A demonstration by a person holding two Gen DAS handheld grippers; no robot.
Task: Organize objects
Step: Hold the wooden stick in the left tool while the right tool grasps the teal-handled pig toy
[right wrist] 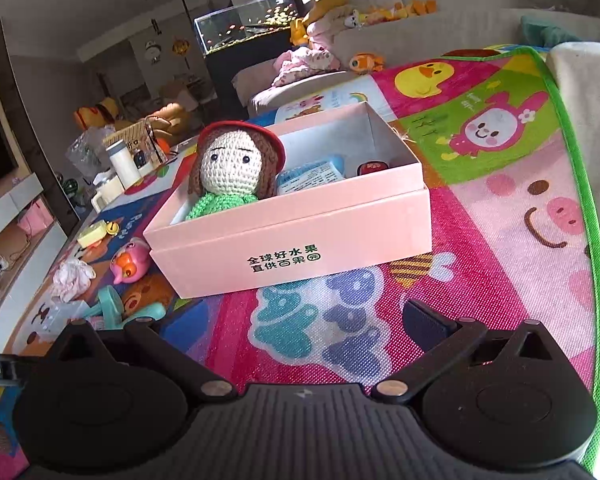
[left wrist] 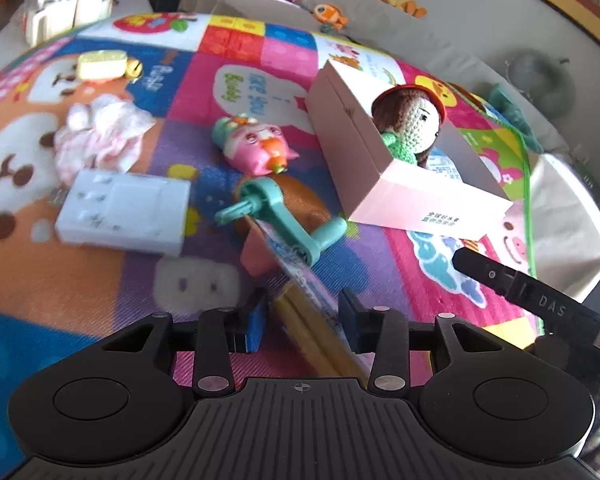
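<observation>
My left gripper stands half-open around tan wooden sticks, pads not pressing. My right gripper gapes wide and empty before the pink cardboard box holding the crocheted red-hatted doll.

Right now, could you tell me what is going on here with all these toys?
A person is tidying toys from a colourful play mat into a pink box. A crocheted doll already sits in the box beside a few small items. The right tool stands wide open and empty in front of the box. The left tool has a tan stick between its pads; whether they grip it is unclear. Other toys remain on the mat.
</observation>
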